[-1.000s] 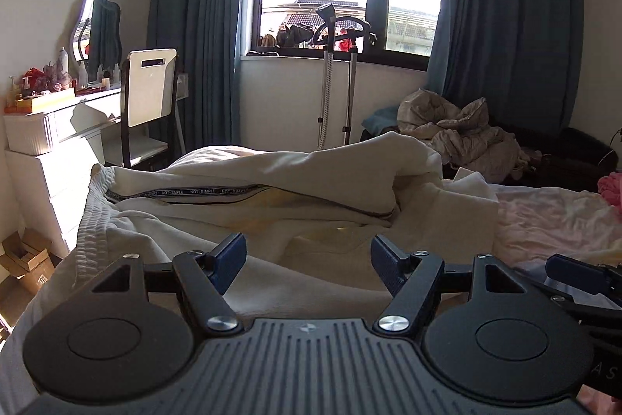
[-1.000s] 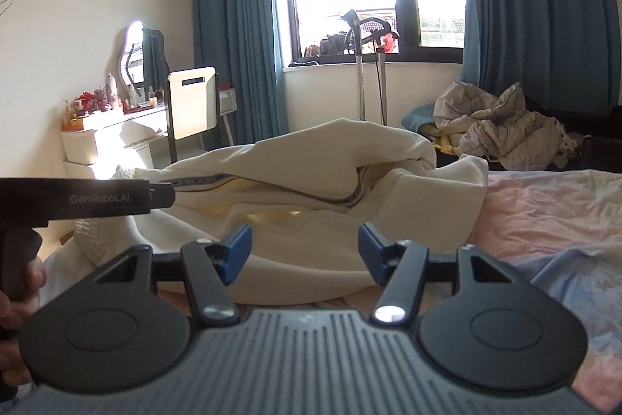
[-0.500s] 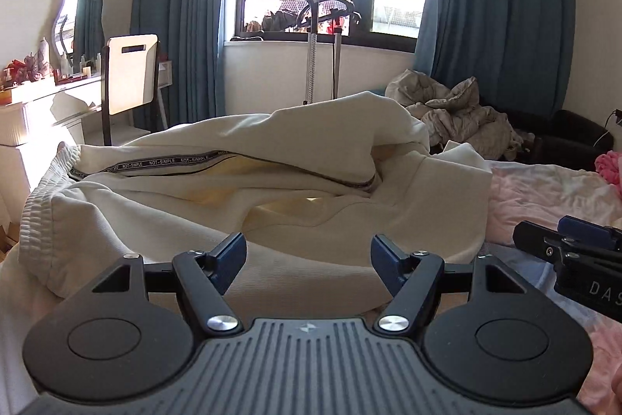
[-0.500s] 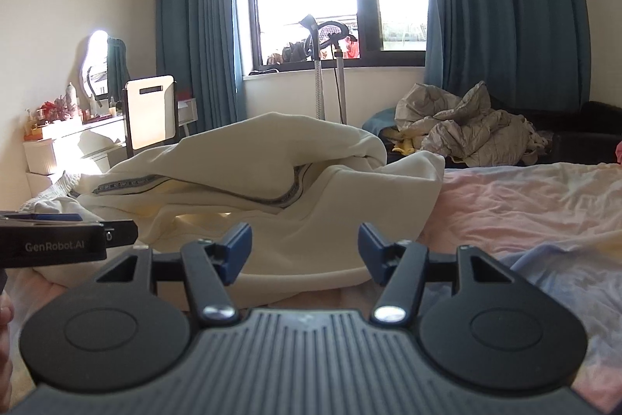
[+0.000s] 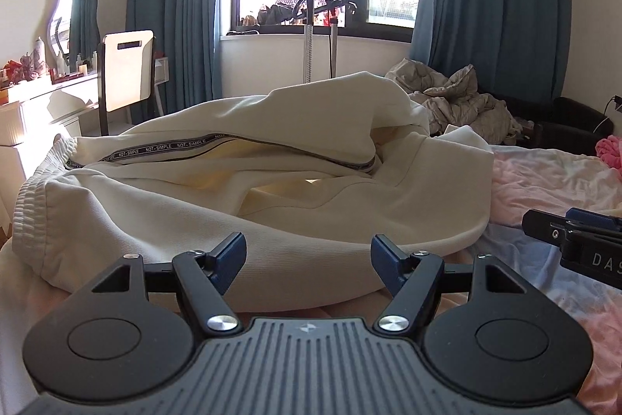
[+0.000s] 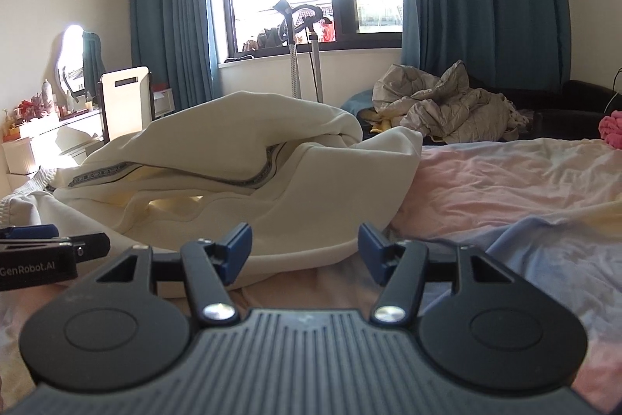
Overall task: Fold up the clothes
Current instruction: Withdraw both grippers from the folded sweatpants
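A cream garment (image 5: 241, 189) with a ribbed cuff and a dark printed tape along a seam lies bunched on the bed, and the right wrist view shows the same cream garment (image 6: 248, 162) to the left. My left gripper (image 5: 307, 253) stands open low over its near hem, nothing between the blue pads. My right gripper (image 6: 303, 246) is open too, just short of the hem's right end. Each gripper shows at the edge of the other's view.
The bed sheet (image 6: 505, 189) is pink and pale blue, stretching right. A crumpled grey quilt (image 5: 462, 100) lies on a dark sofa beyond. A white dresser (image 5: 35, 111) and chair (image 5: 126, 69) stand left. A garment steamer (image 6: 299, 49) stands by the window.
Both grippers have come down closer to the bed, so the garment sits higher and larger in view. The right gripper also shifted right. Both openings look unchanged.
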A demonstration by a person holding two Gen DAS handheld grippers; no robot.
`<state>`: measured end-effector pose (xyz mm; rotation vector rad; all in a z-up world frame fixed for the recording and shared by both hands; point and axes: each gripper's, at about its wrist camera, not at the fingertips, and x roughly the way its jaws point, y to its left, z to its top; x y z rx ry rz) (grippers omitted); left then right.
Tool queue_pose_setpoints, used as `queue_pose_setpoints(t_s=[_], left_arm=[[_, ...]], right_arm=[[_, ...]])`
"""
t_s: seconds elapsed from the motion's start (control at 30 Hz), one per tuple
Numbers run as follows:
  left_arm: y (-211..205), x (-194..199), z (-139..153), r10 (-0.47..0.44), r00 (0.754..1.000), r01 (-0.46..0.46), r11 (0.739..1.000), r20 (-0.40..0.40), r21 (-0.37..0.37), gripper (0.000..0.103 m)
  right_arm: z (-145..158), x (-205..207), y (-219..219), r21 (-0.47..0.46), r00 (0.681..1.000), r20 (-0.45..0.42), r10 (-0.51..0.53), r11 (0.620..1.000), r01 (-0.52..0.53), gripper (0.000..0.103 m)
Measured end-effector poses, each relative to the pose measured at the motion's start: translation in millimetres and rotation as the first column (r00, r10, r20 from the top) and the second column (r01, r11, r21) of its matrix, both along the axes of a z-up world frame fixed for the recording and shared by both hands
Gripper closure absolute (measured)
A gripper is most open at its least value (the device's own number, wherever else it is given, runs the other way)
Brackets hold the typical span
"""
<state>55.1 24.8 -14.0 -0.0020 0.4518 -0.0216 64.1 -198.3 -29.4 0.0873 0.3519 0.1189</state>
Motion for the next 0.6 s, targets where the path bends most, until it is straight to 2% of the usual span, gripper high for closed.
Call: queue_pose_setpoints(t_s=[0.23, 0.37, 0.5, 0.6], left_arm=[[1, 0, -2, -0.002, 1.0, 0.001, 1.0, -0.018, -0.009, 0.029], [4, 3, -4, 0.002, 0.999, -0.004, 0.999, -0.043, -0.044, 0.028], [20, 7, -5, 0.016, 0.996, -0.028, 0.988, -0.083, -0.153, 0.021], [41, 10, -7, 0.05, 0.992, -0.08, 0.957, -0.111, -0.278, 0.018]], right_arm=[[-4, 0, -2, 0.02, 1.0, -0.013, -0.002, 1.0, 0.002, 0.042], [-6, 1, -2, 0.018, 1.0, -0.021, -0.01, 1.0, 0.01, 0.042], [-7, 1, -4, 0.019, 0.999, -0.025, -0.025, 0.999, 0.026, 0.042], [-9, 2, -10, 0.045, 0.999, -0.038, -0.038, 0.998, 0.04, 0.042]])
